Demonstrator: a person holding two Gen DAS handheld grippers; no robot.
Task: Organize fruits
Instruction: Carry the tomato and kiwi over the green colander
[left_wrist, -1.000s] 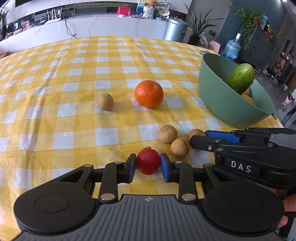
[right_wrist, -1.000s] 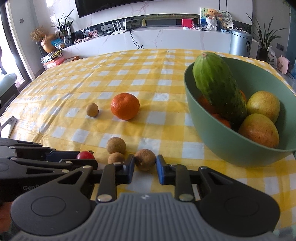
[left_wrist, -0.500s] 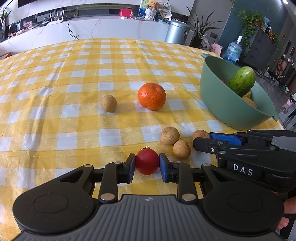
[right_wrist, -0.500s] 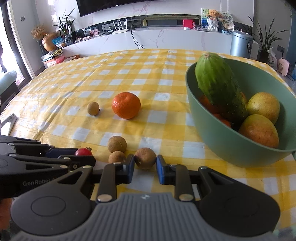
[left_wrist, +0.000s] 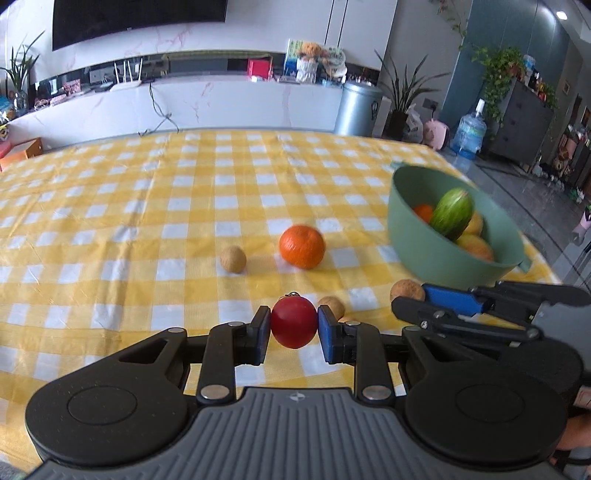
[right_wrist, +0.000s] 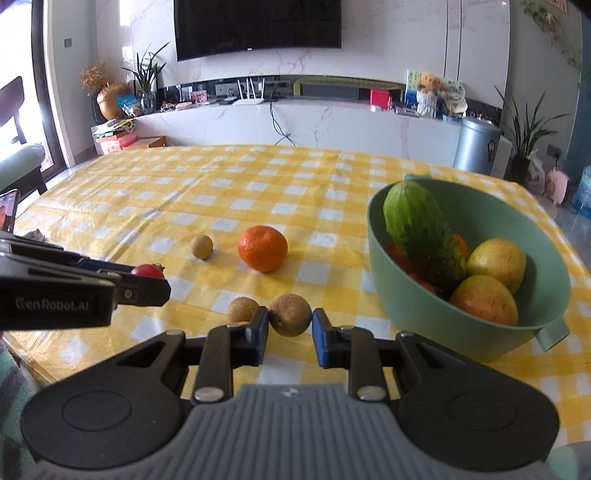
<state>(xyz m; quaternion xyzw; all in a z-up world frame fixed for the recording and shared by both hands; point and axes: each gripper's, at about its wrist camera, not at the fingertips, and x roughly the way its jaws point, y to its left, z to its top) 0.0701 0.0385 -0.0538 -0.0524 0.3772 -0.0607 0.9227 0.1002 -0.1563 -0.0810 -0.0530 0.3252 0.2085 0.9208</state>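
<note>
We see the right gripper (right_wrist: 289, 326) with its blue pads pressed on a brown longan (right_wrist: 290, 314) above the checked cloth (right_wrist: 258, 192). A second longan (right_wrist: 242, 309) lies just left; the left gripper (right_wrist: 147, 286) holds a tomato (right_wrist: 147, 270). An orange (right_wrist: 262, 248) sits beyond, near a green bowl (right_wrist: 461, 332) holding a cucumber (right_wrist: 421, 229).

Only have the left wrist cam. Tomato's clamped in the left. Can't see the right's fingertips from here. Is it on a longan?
Observer: Yes. In the right wrist view the right gripper has a pad against each side of one longan.
Operator: Anything outside my frame on the left side?
Observer: A phone sits by the left edge of the table, screen showing.
</note>
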